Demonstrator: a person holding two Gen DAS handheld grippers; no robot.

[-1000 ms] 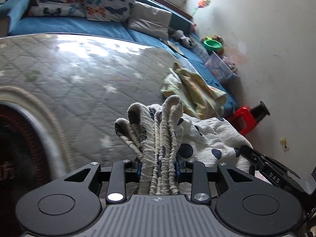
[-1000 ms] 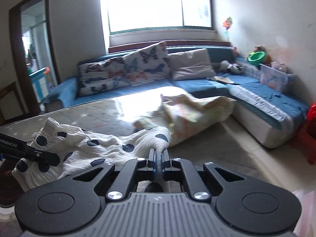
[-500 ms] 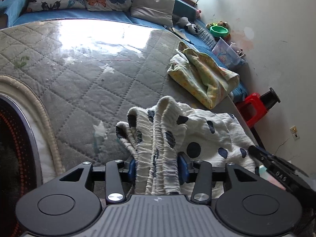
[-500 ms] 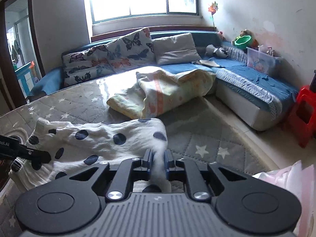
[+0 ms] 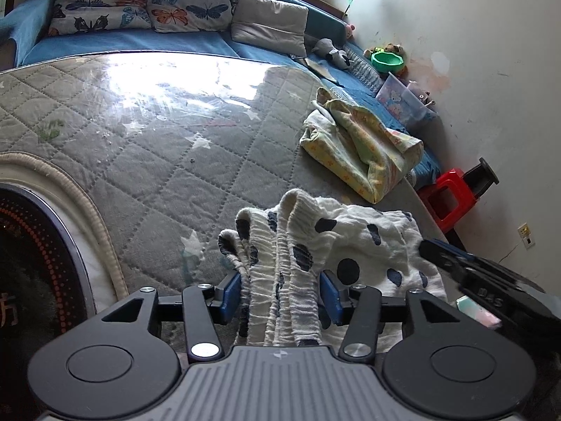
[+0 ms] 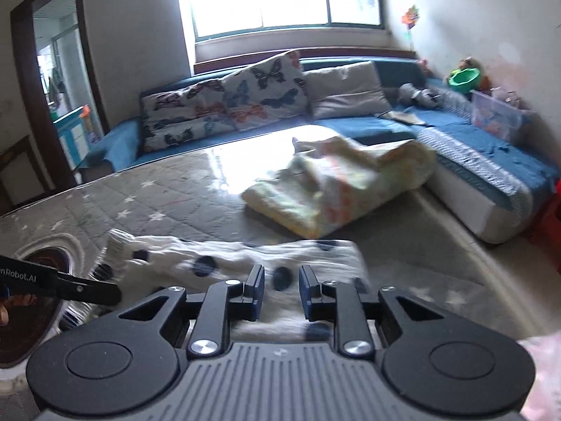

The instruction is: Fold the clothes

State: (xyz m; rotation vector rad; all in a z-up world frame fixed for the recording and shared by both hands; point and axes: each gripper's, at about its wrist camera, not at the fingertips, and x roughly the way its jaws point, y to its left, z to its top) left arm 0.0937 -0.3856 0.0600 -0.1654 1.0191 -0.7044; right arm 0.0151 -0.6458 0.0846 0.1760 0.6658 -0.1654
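On the quilted mat (image 5: pixel 147 161) at frame bottom, we have the dotted cloth (image 5: pixel 354 242) folded, the left gripper (image 5: pixel 280 293) and right gripper (image 6: pixel 279 291) just opening off it, while the yellow cloth (image 5: pixel 361 151) at upper right waits.

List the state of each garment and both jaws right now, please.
Polka-dot garment: bunched, lying on the mat, elastic band between the left jaws.
Yellow garment: loosely folded, lying apart, untouched.
Left gripper: jaws just opening, cloth between them, no longer clamped.
Right gripper: jaws just opening over the cloth.
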